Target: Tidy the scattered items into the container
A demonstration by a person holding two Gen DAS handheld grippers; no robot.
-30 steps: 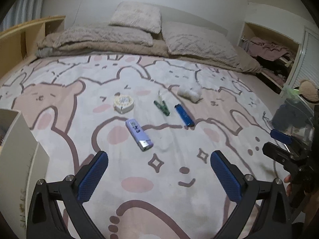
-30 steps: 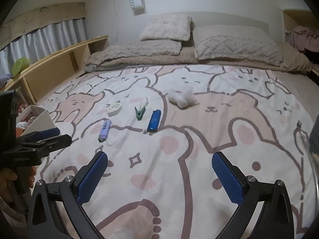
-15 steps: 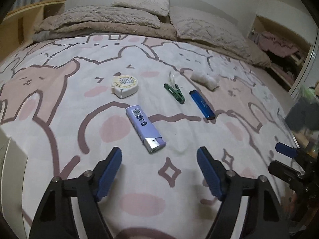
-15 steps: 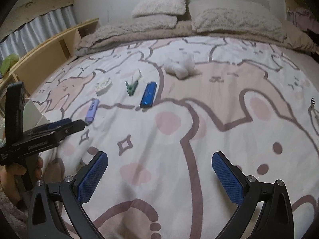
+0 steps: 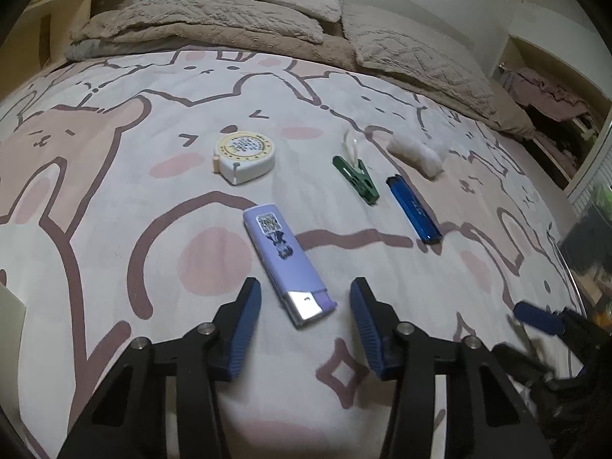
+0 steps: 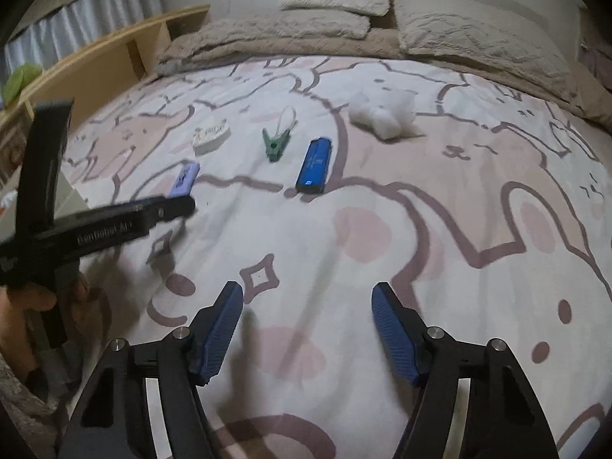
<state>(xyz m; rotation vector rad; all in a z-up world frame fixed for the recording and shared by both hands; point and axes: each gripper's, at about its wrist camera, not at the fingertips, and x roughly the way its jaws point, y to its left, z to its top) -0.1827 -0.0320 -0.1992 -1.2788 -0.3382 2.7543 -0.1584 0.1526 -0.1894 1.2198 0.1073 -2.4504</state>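
Left gripper (image 5: 306,306): jaws closing, blue pads either side of the silver end of the purple lighter (image 5: 285,258), not yet pressing on it; the lighter lies flat on the bedspread.
Right gripper (image 6: 308,325): jaws closing over bare bedspread, nothing between the pads; the blue lighter (image 6: 314,165) lies well ahead of it.
Hand (image 6: 23,306): the person's left hand grips the left tool's black handle at the left edge of the right wrist view.
Other scattered items: round cream tape measure (image 5: 243,152) beyond the purple lighter; green clothes peg (image 5: 355,178) with a pale loop just left of the blue lighter; white fluffy wad (image 5: 417,153) farther back to the right.
Container: a pale corner at the left edge of the left wrist view (image 5: 9,306) may be it; I cannot tell.
Surface: bedspread (image 5: 114,199) in white and pink, printed with brown-outlined bears and rabbits, slightly rumpled.
Head of the bed: beige blanket (image 5: 199,26) and two textured pillows (image 5: 413,49) against a plain wall.
Room: wooden shelf (image 6: 99,61) along the left side with grey curtains above it; an open niche (image 5: 550,99) holding clothes on the right.
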